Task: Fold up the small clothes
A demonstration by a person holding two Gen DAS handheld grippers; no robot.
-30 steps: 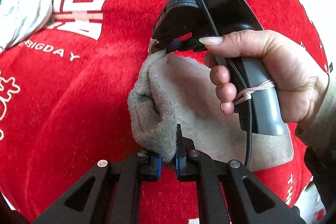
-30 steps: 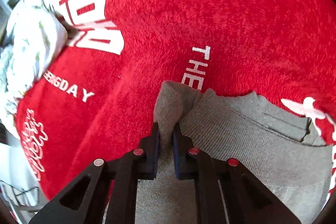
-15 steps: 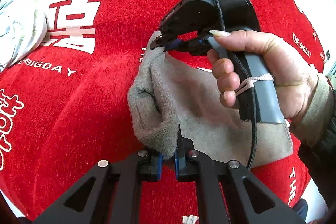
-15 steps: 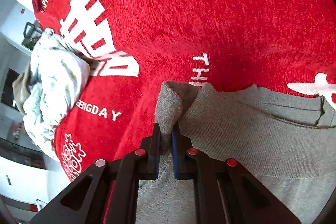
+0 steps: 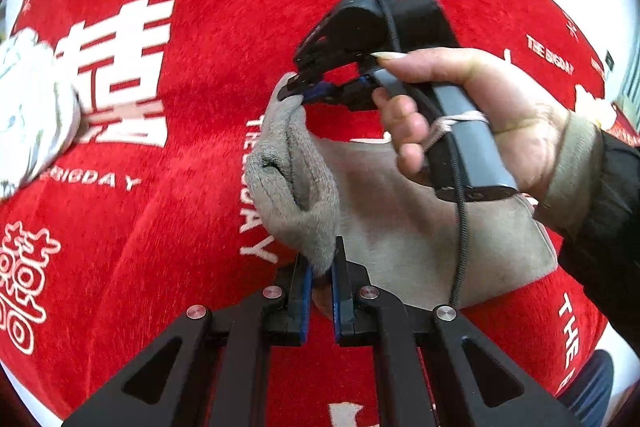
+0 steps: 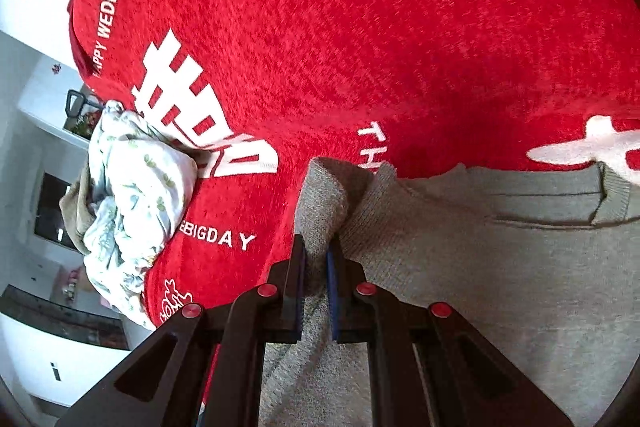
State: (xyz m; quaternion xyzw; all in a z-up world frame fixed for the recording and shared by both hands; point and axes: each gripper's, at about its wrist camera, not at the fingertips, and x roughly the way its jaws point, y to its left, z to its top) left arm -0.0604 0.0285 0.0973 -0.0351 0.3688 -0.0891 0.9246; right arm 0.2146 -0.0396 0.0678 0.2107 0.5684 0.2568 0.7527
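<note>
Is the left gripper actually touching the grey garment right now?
Touching. In the left wrist view, the left gripper has its fingers shut on the grey garment.

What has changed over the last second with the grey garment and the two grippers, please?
Both grippers have lifted the pinched edge of the grey garment higher off the red cloth, so more of the cloth and the room shows in both views. The left gripper and right gripper stay shut on that edge, with no regrasp. The white floral bundle has not moved on the cloth.
</note>
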